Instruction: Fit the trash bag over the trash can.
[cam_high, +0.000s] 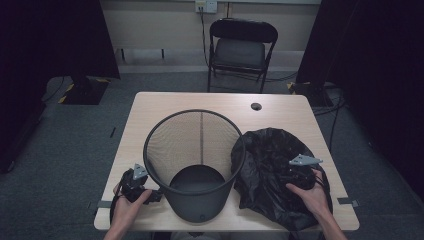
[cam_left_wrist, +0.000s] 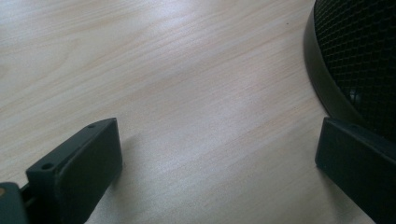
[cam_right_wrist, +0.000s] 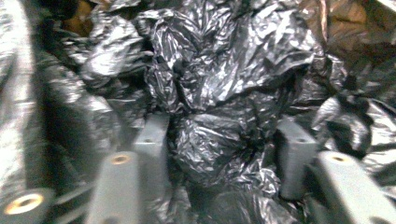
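While the right gripper presses into the crumpled black bin bag lying just right of the mesh wastebasket, its half-closed jaws straddle a plastic fold; a firm grip cannot be confirmed. The left gripper rests wide open and empty beside the basket base, steadying position. Bare table remains behind.

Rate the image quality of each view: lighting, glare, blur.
High view: dim and even, dark room edges, the crumpled black plastic bag loses detail. Left gripper view: sharp, soft sheen on the pale wooden table, mild shadows under the jaws. Right gripper view: blurred, with bright glints on the bag's creases.
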